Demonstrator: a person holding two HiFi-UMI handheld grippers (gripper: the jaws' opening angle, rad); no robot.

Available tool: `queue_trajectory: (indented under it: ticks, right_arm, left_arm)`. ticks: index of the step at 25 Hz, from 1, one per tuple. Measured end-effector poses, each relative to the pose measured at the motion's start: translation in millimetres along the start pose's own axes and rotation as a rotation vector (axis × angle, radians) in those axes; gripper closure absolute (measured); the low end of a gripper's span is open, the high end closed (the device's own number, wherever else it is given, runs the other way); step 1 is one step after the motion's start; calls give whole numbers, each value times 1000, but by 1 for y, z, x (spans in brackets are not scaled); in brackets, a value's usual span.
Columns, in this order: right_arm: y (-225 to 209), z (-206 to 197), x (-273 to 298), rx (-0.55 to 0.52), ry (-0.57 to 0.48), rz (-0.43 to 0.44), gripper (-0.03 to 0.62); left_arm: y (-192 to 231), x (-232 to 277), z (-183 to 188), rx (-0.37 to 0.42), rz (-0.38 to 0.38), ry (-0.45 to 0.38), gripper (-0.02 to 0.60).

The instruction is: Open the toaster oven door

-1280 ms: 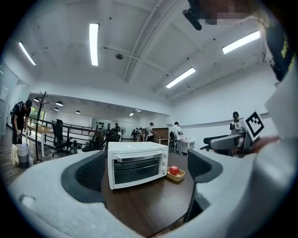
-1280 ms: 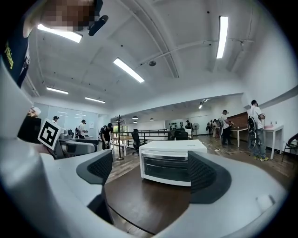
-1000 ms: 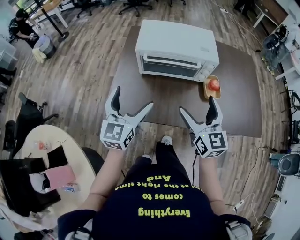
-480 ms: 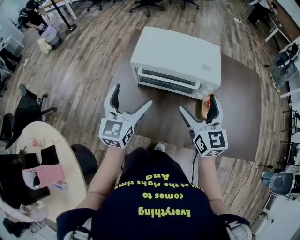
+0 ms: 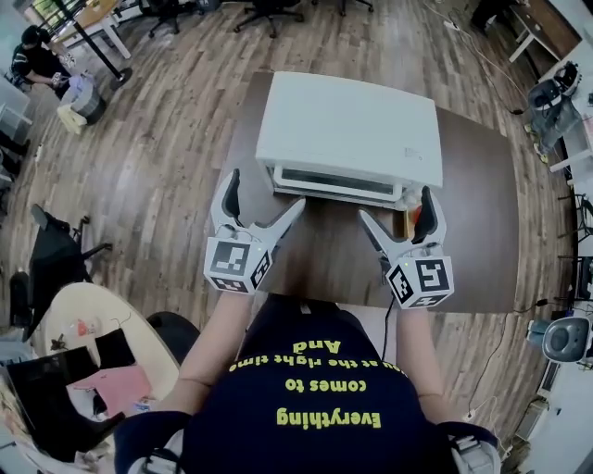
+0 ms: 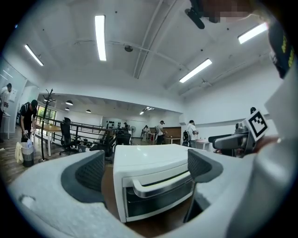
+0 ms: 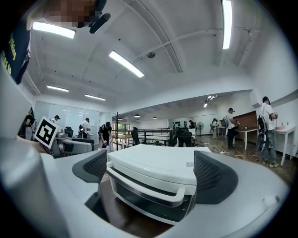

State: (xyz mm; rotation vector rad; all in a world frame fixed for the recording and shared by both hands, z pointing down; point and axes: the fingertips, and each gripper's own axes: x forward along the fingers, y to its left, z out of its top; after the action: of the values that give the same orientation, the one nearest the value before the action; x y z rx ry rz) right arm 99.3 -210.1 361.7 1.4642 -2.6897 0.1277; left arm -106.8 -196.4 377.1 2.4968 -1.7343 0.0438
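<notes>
**Toaster oven [image 5: 347,130] shut, both grippers open in front of it**

The person's dark shirt [image 5: 306,407] with yellow print fills the bottom of the head view. Just ahead of it, the left gripper [image 5: 264,191] and the right gripper [image 5: 396,204] are held level and side by side over the near part of the brown table [image 5: 473,213]. Each points at the oven's front.

The left gripper's jaws stand wide apart with nothing pinched between them. Its own view looks past them at the oven's left front corner. The right gripper's jaws have just been opening and stand equally wide, also empty, framing the oven's right front corner. Neither gripper touches the oven; the tips sit just short of it.

The oven stands on the middle of the table, its front facing the person. Its glass door [image 6: 158,201] is upright and closed, with the pale bar handle [image 7: 145,189] running across the top of it.

Beyond the table lies wood-plank floor [image 5: 185,111]. Office chairs [image 5: 269,11] stand at the far edge, and a seated person [image 5: 35,54] is off in the far left corner.
</notes>
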Motion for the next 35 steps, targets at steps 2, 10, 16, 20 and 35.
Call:
queue_trajectory:
  ticks: [2, 10, 16, 20, 35]
  right_arm:
    - [1, 1, 9, 18, -1, -31, 20]
    - [-5, 8, 20, 92, -45, -156, 25]
    - [-9, -6, 17, 104, -2, -152, 37]
    - [-14, -10, 15, 106, 27, -100, 52]
    - [-46, -34, 8, 152, 130, -122, 230]
  left_arm:
    - [11, 10, 6, 15, -20, -11, 20]
    - [32, 34, 4, -7, -89, -1, 20]
    - [36, 31, -7, -26, -76, 21, 20]
    - [28, 28, -9, -43, -34, 26, 20]
    - [18, 5, -20, -81, 13, 41, 38]
